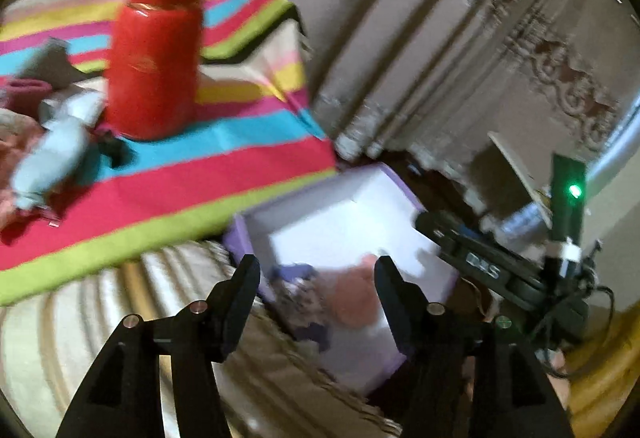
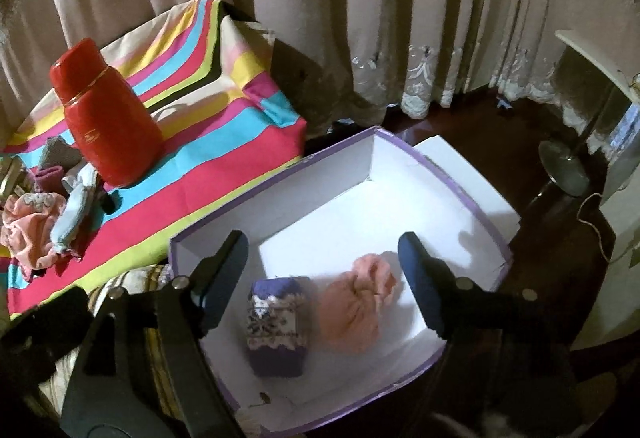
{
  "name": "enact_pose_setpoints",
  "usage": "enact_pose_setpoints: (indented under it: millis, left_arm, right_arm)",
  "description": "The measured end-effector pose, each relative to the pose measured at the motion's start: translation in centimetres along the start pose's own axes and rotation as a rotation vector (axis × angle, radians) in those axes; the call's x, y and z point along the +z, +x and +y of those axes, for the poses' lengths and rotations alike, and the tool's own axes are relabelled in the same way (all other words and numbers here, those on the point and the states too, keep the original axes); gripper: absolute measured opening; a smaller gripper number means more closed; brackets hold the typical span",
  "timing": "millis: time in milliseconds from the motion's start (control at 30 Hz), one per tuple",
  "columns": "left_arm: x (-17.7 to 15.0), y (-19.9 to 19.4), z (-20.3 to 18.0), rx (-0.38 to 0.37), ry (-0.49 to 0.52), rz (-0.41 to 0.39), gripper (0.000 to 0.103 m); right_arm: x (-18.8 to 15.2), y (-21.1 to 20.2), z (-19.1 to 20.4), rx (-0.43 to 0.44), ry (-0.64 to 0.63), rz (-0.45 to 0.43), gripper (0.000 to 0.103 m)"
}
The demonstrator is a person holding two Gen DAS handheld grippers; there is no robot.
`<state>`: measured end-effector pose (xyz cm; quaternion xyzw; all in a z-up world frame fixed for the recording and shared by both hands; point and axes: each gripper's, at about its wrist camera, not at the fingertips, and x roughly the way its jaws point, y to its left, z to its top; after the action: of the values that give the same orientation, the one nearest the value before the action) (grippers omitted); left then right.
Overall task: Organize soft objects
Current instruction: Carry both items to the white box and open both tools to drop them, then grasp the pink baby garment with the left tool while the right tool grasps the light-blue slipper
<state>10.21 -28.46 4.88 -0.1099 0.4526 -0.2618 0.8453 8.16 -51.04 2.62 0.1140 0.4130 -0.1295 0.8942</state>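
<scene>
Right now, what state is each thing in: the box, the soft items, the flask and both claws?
Box: open, no lid on.
Purple sock roll: rolled, lying in the box.
Pink bundle: bunched, in the box beside the sock roll.
Red flask: upright, capped, on the striped cloth.
Light blue item: loose on the cloth, outside the box.
Left claw: open, empty.
Right claw: open, empty, above the box.

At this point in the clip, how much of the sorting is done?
Done: a purple patterned sock roll and a pink bundle lie in the white box. In hand: nothing; the left gripper and right gripper are open above the box. Left: a light blue sock, a peach cloth and a dark pink roll on the striped cloth beside the red flask.
</scene>
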Motion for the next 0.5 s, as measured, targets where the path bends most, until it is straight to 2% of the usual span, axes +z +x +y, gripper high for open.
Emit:
enact_pose_setpoints:
  millis: [133, 267, 367, 433, 500]
  left_arm:
    - [0.4, -2.1, 2.0, 0.077, 0.024, -0.091, 0.060]
    - [0.8, -4.6, 5.1, 0.140, 0.008, -0.139, 0.060]
    - [0.7, -6.5, 8.1, 0.207, -0.015, -0.179, 0.061]
    - [0.6, -7.6, 10.3, 0.235, -0.056, -0.197, 0.062]
    - [0.3, -8.8, 12.8, 0.263, -0.115, -0.211, 0.062]
  right_arm:
    - [0.0, -0.1, 1.2, -0.011, -0.016, 0.009, 0.086]
    - [-0.4, -1.0, 2.9, -0.003, -0.085, -0.077, 0.086]
    - [-0.6, -1.2, 4.4, 0.040, -0.137, -0.108, 0.086]
    - [-0.6, -1.1, 5.4, 0.059, -0.161, -0.097, 0.086]
    - [-0.7, -0.9, 6.5, 0.127, -0.179, -0.067, 0.086]
